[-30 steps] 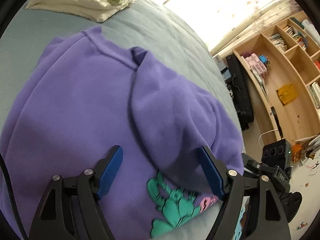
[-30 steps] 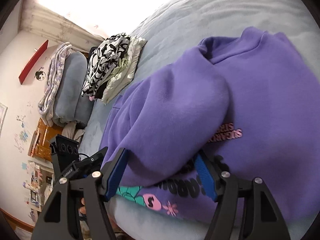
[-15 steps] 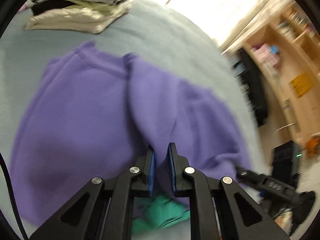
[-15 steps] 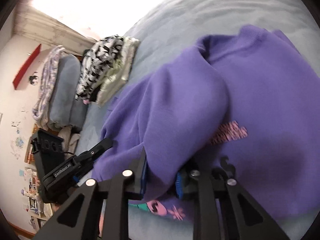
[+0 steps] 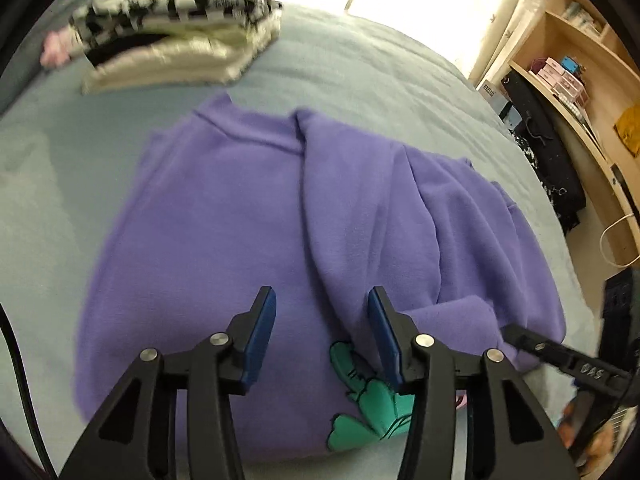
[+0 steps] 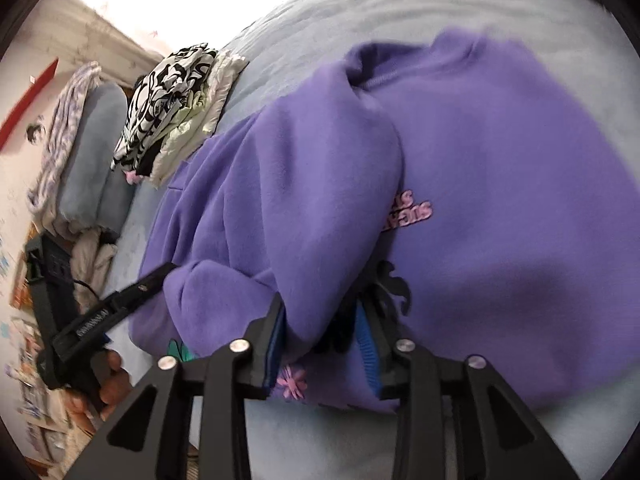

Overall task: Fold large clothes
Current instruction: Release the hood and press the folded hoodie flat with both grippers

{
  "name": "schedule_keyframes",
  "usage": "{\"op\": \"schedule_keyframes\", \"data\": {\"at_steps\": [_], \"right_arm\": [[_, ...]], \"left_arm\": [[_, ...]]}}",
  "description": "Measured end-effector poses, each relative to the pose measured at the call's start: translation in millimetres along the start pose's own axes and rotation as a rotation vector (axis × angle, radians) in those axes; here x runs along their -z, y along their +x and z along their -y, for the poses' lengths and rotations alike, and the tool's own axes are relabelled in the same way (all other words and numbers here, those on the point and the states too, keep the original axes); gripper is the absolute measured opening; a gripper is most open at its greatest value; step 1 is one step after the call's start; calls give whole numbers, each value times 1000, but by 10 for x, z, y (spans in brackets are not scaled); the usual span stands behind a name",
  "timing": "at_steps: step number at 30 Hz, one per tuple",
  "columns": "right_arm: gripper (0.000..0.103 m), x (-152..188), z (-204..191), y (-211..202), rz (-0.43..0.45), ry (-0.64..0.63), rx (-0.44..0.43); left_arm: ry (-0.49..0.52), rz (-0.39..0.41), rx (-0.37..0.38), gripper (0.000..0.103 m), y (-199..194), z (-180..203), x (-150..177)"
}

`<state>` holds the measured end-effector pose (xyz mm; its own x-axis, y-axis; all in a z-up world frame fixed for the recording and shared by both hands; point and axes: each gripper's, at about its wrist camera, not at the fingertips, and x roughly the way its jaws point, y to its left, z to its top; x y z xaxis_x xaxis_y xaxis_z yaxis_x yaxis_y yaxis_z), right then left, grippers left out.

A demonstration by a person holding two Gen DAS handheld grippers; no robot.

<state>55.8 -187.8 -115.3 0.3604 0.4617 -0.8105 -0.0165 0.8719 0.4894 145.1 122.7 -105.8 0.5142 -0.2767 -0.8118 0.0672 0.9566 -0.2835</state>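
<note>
A purple sweatshirt [image 5: 224,240] lies on the light blue bed [image 5: 360,80], its sleeve folded lengthwise over the body and a green print showing near the hem. My left gripper [image 5: 320,304] hovers above the hem, jaws opening, nothing pinched; the sleeve fold runs just inside its right finger. In the right wrist view the sweatshirt [image 6: 500,200] fills the middle. My right gripper [image 6: 322,316] straddles the thick sleeve fold at the hem, jaws opening, the fold still between them but with a dark gap at the right pad. The left gripper [image 6: 120,304] shows at the left edge.
A pile of folded clothes [image 5: 180,28] with a black-and-white top sits beyond the collar, also seen as the pile [image 6: 176,108]. Rolled blankets [image 6: 88,152] lie further left. A wooden shelf [image 5: 580,80] stands off the bed's right side. A hand [image 6: 112,384] holds the left gripper.
Both grippers closed on the sleeve fold half a second ago and now stand apart again. The left gripper has lifted back, so more of the sweatshirt shows.
</note>
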Motion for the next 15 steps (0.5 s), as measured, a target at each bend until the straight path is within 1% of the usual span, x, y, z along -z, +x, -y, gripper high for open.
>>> {"op": "schedule_keyframes", "data": {"at_steps": [2, 3, 5, 6, 8, 10, 11, 15], "right_arm": [[34, 19, -52, -183, 37, -47, 39], [34, 28, -67, -268, 60, -69, 50], [34, 52, -123, -432, 115, -120, 66], [34, 55, -148, -483, 133, -143, 70], [34, 40, -223, -552, 165, -186, 65], [34, 5, -318, -547, 187, -225, 63], [34, -9, -342, -534, 193, -239, 63], [34, -136, -590, -309, 198, -315, 49]], "left_arm": [[25, 45, -33, 46, -167, 15, 8], [37, 63, -39, 46, -265, -32, 25], [54, 96, -46, 46, -382, -8, 1], [55, 104, -36, 46, -430, -26, -3], [55, 118, 7, 42, -476, 2, -30], [62, 122, 43, 40, -464, 42, -57], [69, 123, 57, 39, -435, 100, -73], [108, 114, 86, 32, -261, 297, -86]]}}
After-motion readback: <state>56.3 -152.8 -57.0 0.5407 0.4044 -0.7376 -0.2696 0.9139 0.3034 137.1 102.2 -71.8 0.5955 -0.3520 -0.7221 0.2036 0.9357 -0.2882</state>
